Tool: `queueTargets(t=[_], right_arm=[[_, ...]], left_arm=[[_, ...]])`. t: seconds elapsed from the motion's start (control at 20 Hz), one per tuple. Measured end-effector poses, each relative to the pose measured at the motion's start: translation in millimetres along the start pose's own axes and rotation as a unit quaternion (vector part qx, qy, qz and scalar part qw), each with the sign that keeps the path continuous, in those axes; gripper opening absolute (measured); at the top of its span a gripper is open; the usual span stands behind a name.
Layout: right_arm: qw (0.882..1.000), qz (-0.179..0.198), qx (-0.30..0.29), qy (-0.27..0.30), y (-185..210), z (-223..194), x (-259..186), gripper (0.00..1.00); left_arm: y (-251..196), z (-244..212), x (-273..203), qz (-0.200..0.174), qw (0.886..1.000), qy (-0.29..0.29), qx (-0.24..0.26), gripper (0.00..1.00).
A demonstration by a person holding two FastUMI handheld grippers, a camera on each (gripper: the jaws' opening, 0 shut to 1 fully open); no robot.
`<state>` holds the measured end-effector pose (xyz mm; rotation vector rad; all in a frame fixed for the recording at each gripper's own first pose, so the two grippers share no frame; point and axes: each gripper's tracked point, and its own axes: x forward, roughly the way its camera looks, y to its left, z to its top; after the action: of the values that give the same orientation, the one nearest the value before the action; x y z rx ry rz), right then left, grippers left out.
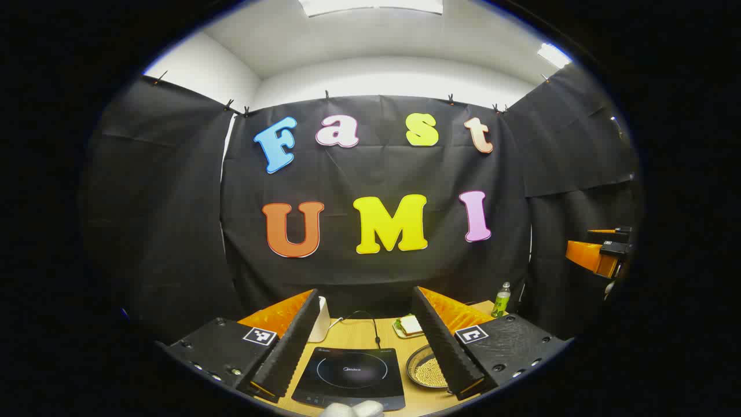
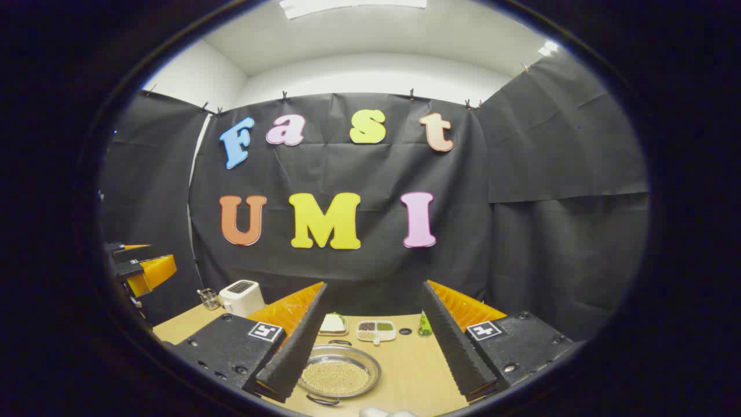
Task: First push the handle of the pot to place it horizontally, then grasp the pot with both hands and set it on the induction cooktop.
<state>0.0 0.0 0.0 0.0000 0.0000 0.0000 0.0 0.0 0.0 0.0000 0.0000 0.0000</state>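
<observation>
1. Left gripper view: the left gripper (image 1: 370, 347) is held above the near edge of the light wooden table (image 1: 359, 335), its two fingers spread wide apart with nothing between them.
2. Between the fingers lies the flat black induction cooktop (image 1: 350, 376), its cord running back toward the wall. Nothing sits on its glass.
3. Just right of the cooktop is the shallow round metal pot (image 1: 426, 368) filled with pale grains, partly hidden behind the right finger; its handle cannot be made out here.
4. Further back: a white toaster (image 1: 319, 319) at left, a sandwich on a small plate (image 1: 410, 326), a green bottle (image 1: 501, 300) at far right.
5. The right gripper (image 1: 605, 252) shows at the right edge, raised well above the table.
6. Right gripper view: the right gripper (image 2: 375, 341) also hangs with fingers wide apart, empty.
7. The pot (image 2: 338, 370) rests on the table between them, nearer the left finger, a dark handle loop at its near rim.
8. Behind it are the plate (image 2: 334, 324), a white divided dish (image 2: 376, 330), the toaster (image 2: 242, 295), a small glass (image 2: 209, 298). The left gripper (image 2: 139, 269) is at the left edge.
</observation>
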Motion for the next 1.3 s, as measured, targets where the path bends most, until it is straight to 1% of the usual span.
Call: queueTargets(t=[0.05, 0.1, 0.15, 0.2, 0.25, 0.3, 0.35, 0.4, 0.45, 0.5, 0.55, 0.6, 0.65, 0.7, 0.8, 0.85, 0.9, 0.95, 1.0, 1.05, 1.15, 1.2, 1.25, 1.3], right_arm=[[1.000, 0.000, 0.001, 0.002, 0.8, -2.0, -0.8, 0.96], [1.000, 0.000, 0.002, 0.003, 1.8, -2.6, 0.9, 1.00], [1.000, -0.004, 0.001, 0.008, 2.0, -5.1, 1.4, 0.96], [1.000, -0.003, -0.001, 0.009, 2.5, -5.4, 2.0, 0.96], [1.000, -0.005, -0.001, 0.009, 4.5, -4.6, 3.5, 1.00], [1.000, -0.004, 0.002, 0.009, 5.8, -4.2, 4.2, 1.00], [1.000, -0.003, 0.007, 0.007, 7.9, -4.1, 4.4, 0.96], [1.000, -0.003, 0.014, 0.004, 8.8, -2.7, 6.7, 1.00], [1.000, -0.004, 0.019, 0.009, 9.2, -5.3, 7.7, 0.96], [1.000, -0.002, 0.020, 0.010, 10.4, -6.9, 9.1, 0.96], [1.000, -0.004, 0.019, 0.014, 11.2, -7.1, 10.1, 0.96], [1.000, -0.004, 0.016, 0.013, 12.1, -6.4, 11.0, 1.00], [1.000, -0.007, 0.012, 0.013, 12.2, -5.2, 11.2, 0.96], [1.000, -0.007, 0.008, 0.013, 13.2, -3.9, 11.3, 0.96], [1.000, 0.000, 0.003, 0.013, 21.5, -5.2, 11.0, 0.96], [1.000, 0.000, 0.001, 0.017, 23.7, -8.3, 12.3, 1.00], [1.000, 0.003, -0.001, 0.021, 26.2, -11.0, 13.2, 0.96], [1.000, 0.007, 0.000, 0.026, 32.2, -14.0, 13.7, 0.96], [0.999, 0.012, 0.002, 0.031, 37.1, -17.0, 14.4, 1.00], [0.999, 0.021, 0.005, 0.038, 43.7, -20.4, 14.5, 0.96], [0.998, 0.033, 0.009, 0.050, 55.2, -26.1, 16.5, 0.80], [0.998, 0.036, 0.008, 0.057, 58.7, -32.6, 17.0, 0.65], [0.997, 0.045, 0.008, 0.065, 65.8, -39.4, 18.1, 0.53], [0.996, 0.059, 0.007, 0.073, 75.1, -44.5, 17.5, 0.37]], left_arm=[[3.2, 0.1, 0.3, 0.002, 1.000, 0.002, 0.000, 0.96], [2.4, -1.1, 0.8, 0.001, 1.000, 0.003, -0.002, 0.96], [2.9, -1.4, 1.7, 0.000, 1.000, 0.004, -0.003, 0.96], [4.9, -1.7, 1.3, 0.002, 1.000, 0.005, -0.002, 0.96], [7.1, -0.6, 1.0, 0.004, 1.000, 0.004, 0.000, 0.96], [9.2, -0.9, 1.6, 0.004, 1.000, 0.003, 0.001, 0.96], [10.8, -0.3, 1.4, 0.005, 1.000, 0.002, 0.001, 0.96], [11.7, -0.1, 1.4, 0.005, 1.000, 0.000, -0.001, 0.96], [12.7, -1.5, 2.1, 0.004, 1.000, 0.001, -0.002, 0.96], [14.5, -2.7, 1.7, 0.004, 1.000, 0.002, -0.002, 1.00], [15.6, -4.3, 2.1, 0.003, 1.000, 0.003, -0.003, 0.96], [17.4, -3.4, 2.1, 0.003, 1.000, 0.001, -0.002, 0.96], [18.5, -2.2, 2.6, 0.004, 1.000, 0.000, 0.000, 0.96], [21.4, -3.7, 1.4, 0.005, 1.000, 0.000, 0.001, 0.96], [23.4, -5.9, 2.7, 0.003, 1.000, 0.002, -0.002, 0.96], [24.4, -6.0, 2.1, 0.003, 1.000, 0.003, -0.005, 0.96], [26.2, -6.2, 2.6, 0.004, 1.000, 0.004, -0.007, 0.96], [29.4, -7.6, 3.1, 0.004, 1.000, 0.005, -0.008, 0.96], [30.2, -8.2, 2.1, 0.005, 1.000, 0.006, -0.008, 0.96], [31.7, -8.2, 1.3, 0.006, 1.000, 0.006, -0.007, 0.96], [34.2, -9.3, 0.7, 0.008, 1.000, 0.006, -0.005, 0.96], [34.2, -10.1, -1.4, 0.008, 1.000, 0.008, -0.004, 0.96], [35.8, -12.4, -2.8, 0.009, 1.000, 0.010, -0.004, 0.96], [36.6, -14.2, -3.3, 0.009, 1.000, 0.012, -0.003, 0.96]])
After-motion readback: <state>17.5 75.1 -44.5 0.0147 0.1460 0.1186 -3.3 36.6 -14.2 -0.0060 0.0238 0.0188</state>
